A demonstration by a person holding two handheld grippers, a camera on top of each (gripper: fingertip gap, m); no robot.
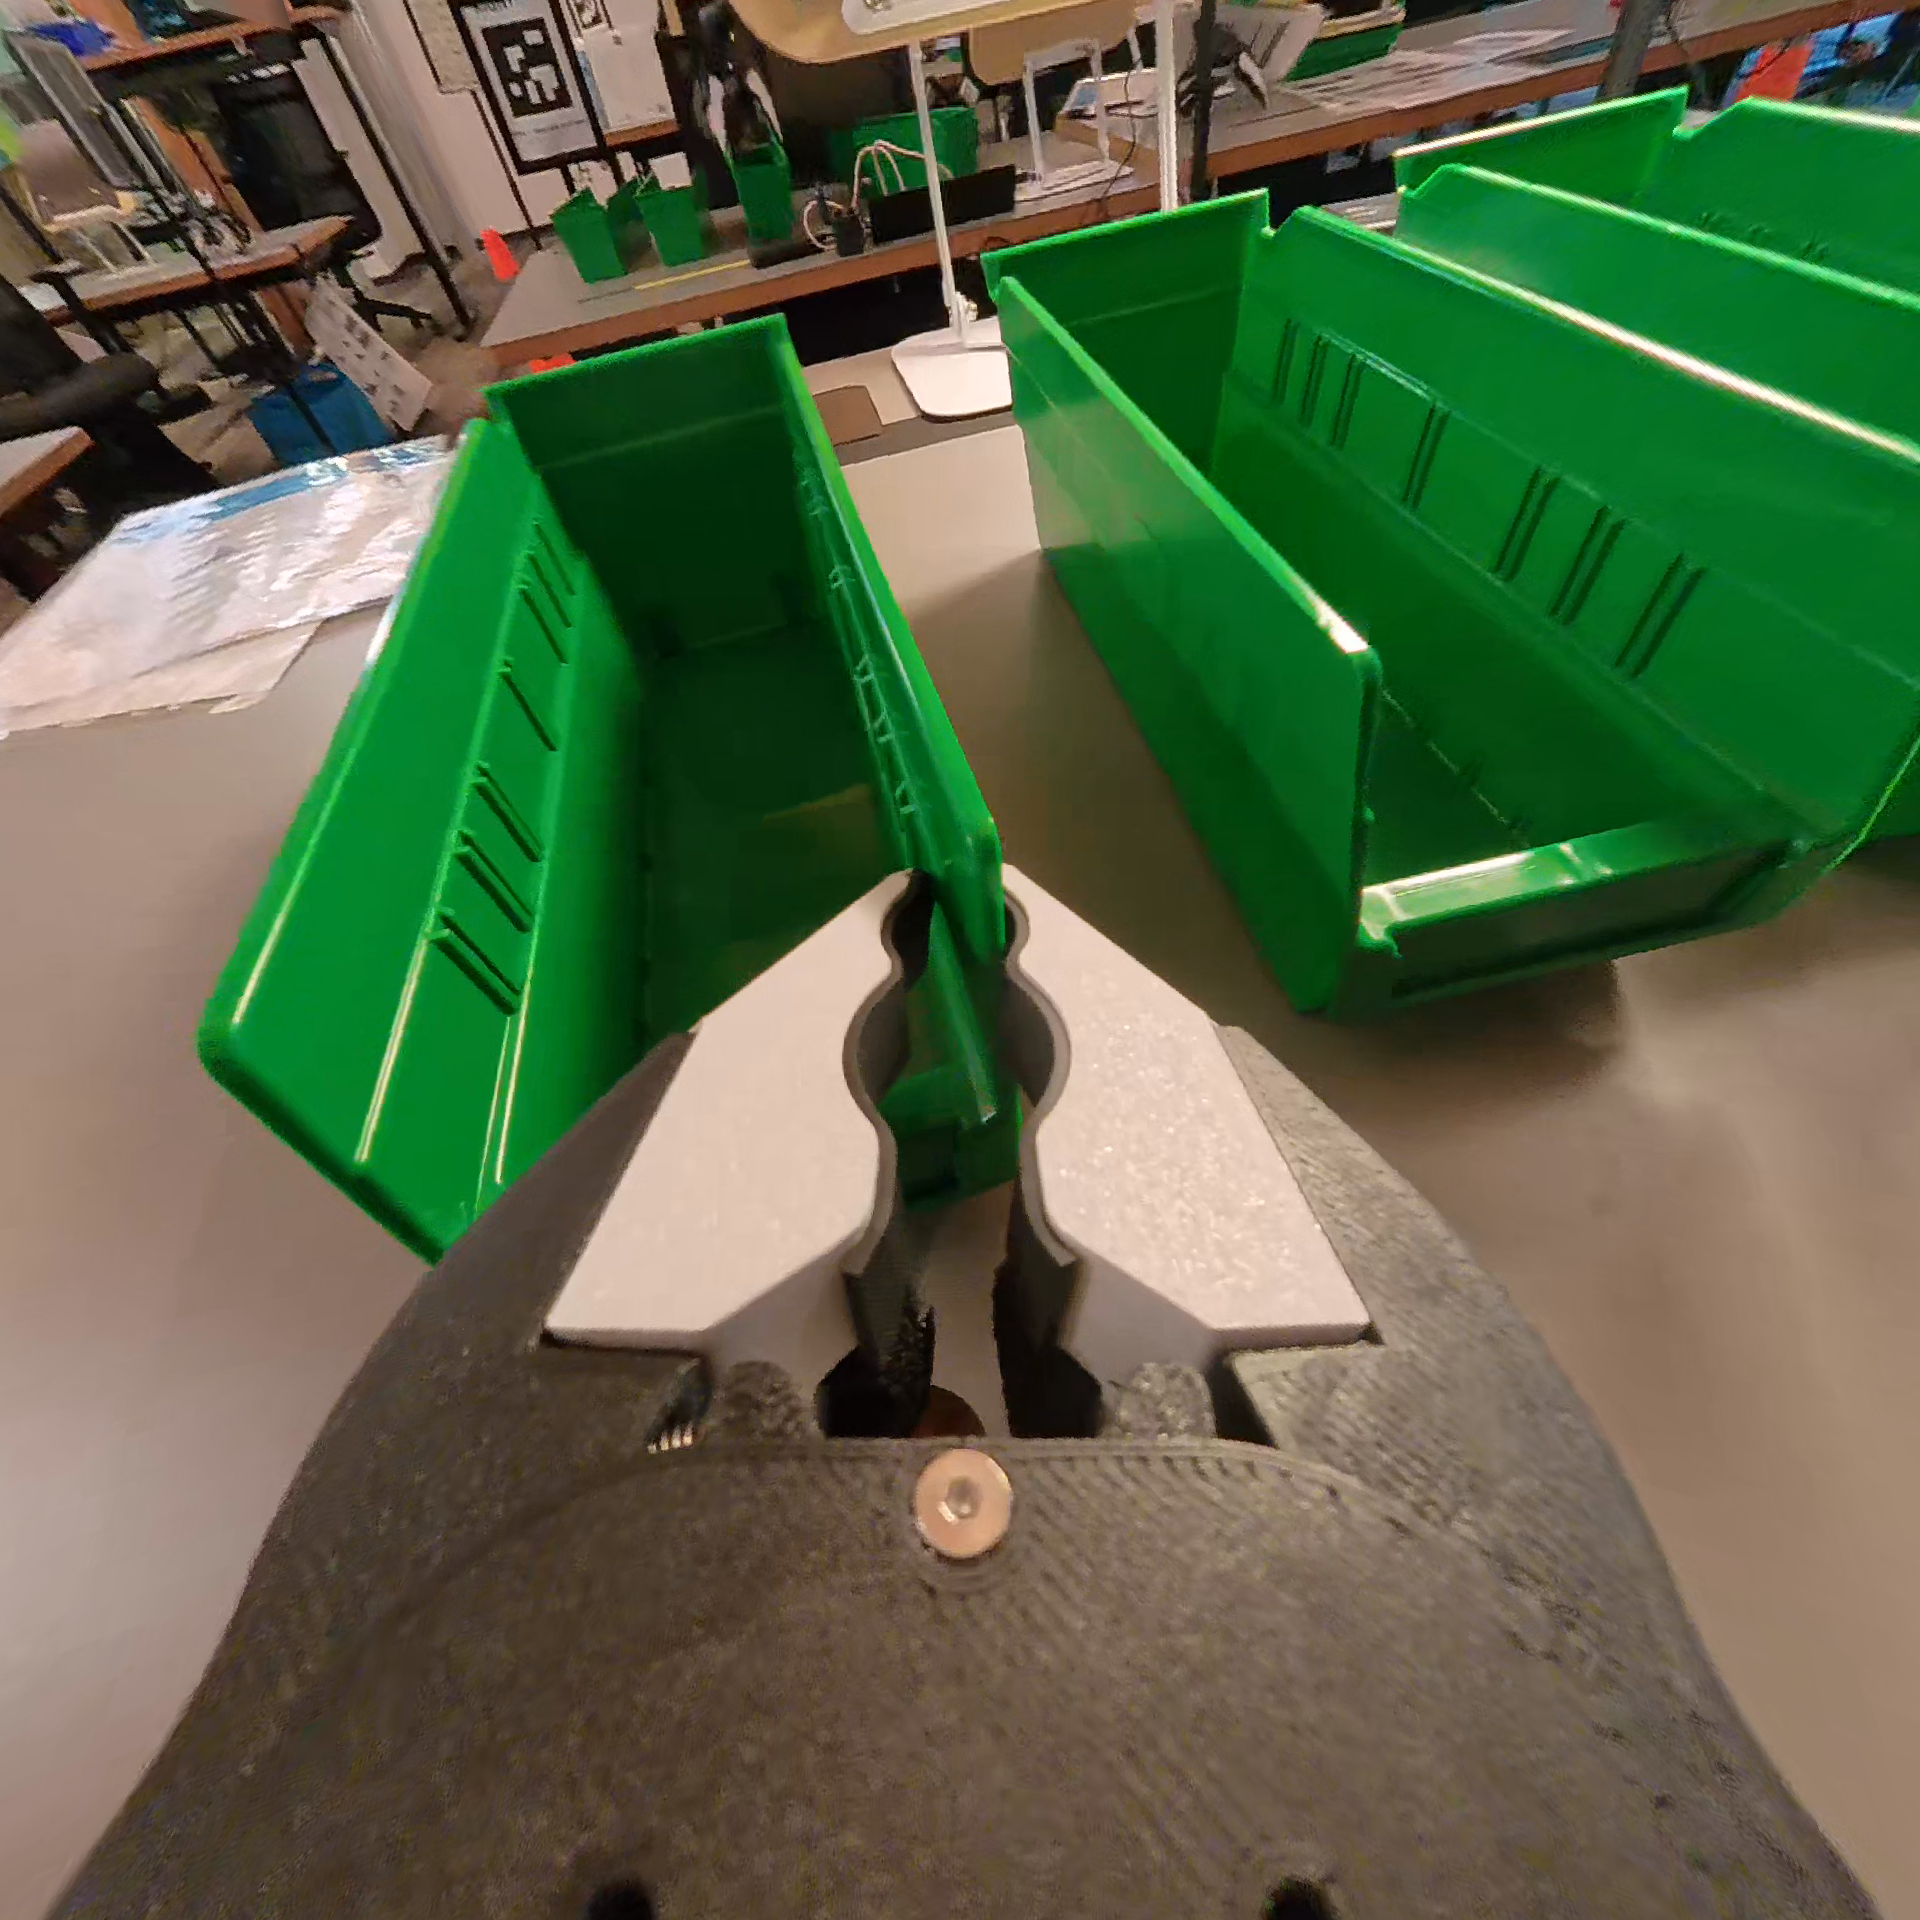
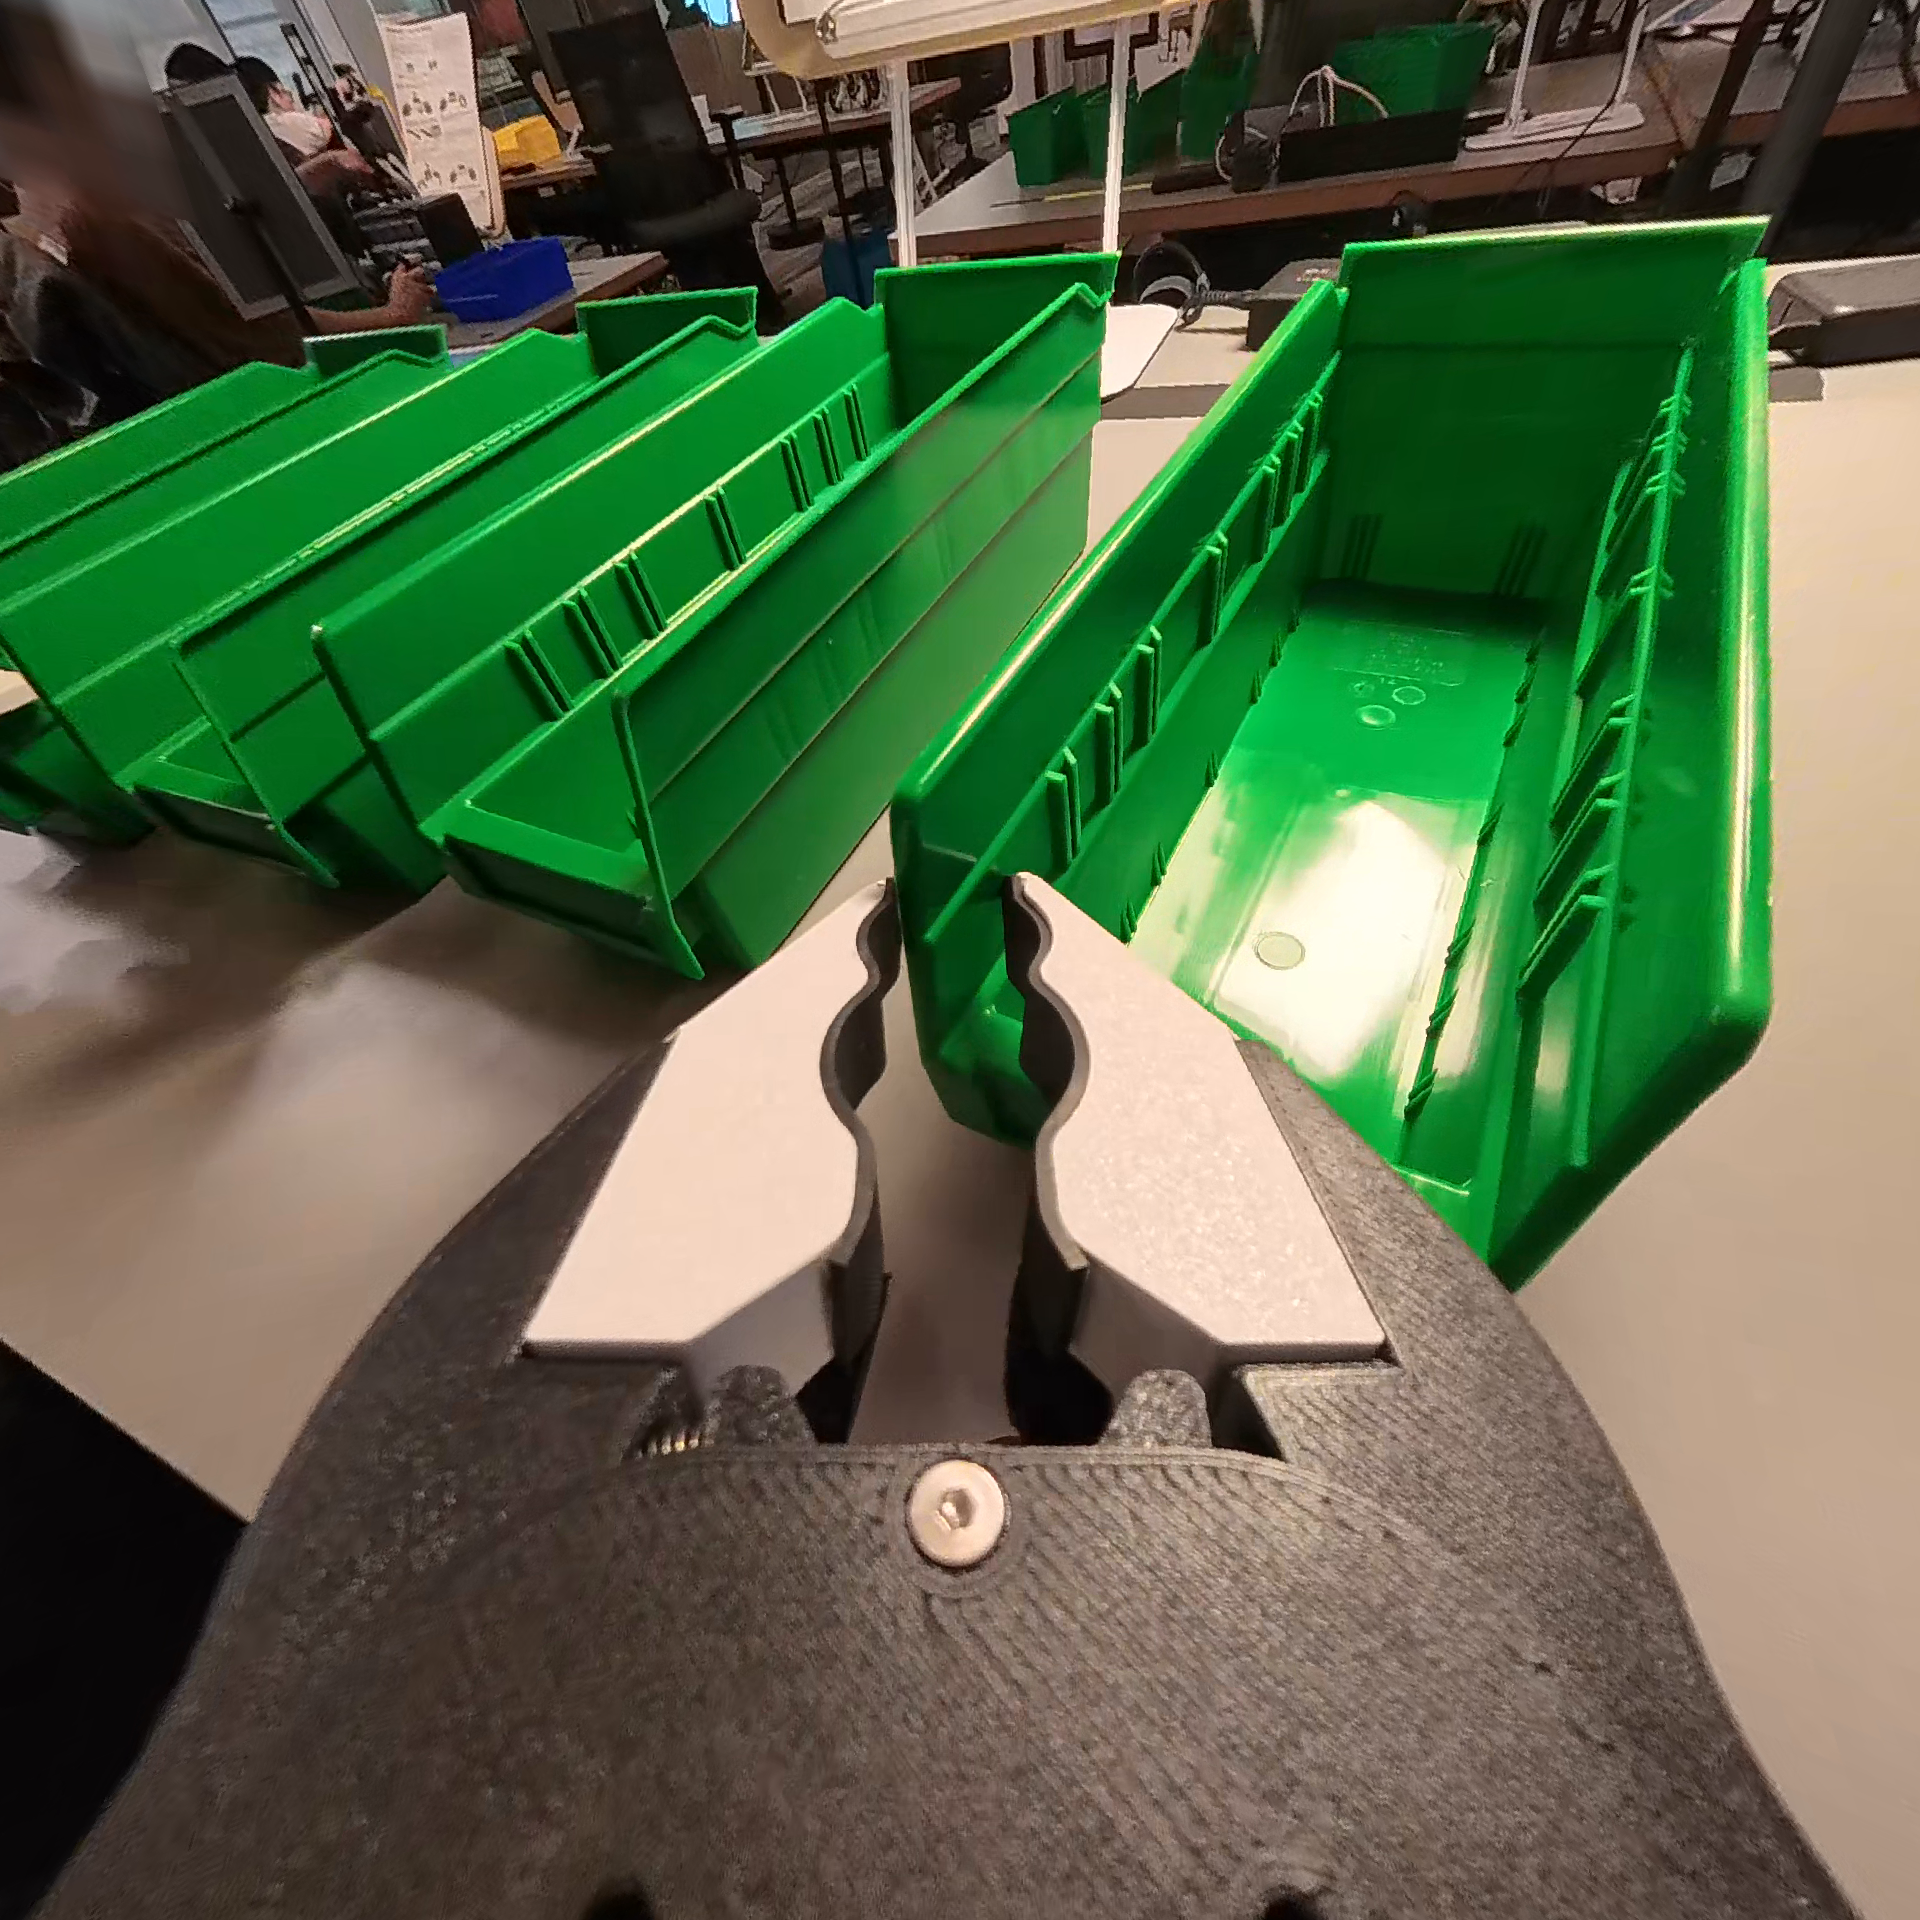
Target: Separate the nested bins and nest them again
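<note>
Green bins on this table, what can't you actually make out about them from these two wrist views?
- Left wrist view: the near end of the held bin is covered by the left gripper.
- Left wrist view: the far right bins are cut by the frame edge.
- Right wrist view: the row of bins runs off the left edge, so no full count.
- Right wrist view: the right gripper hides the near corner of the bin.

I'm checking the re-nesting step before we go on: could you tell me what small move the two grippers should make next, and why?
Probably lift the single green bin a little, kept level. The left gripper is shut on one side wall near its front corner, and the right gripper straddles another wall. The other green bins lie apart beside it on the table, so it must clear the surface before nesting.
</note>
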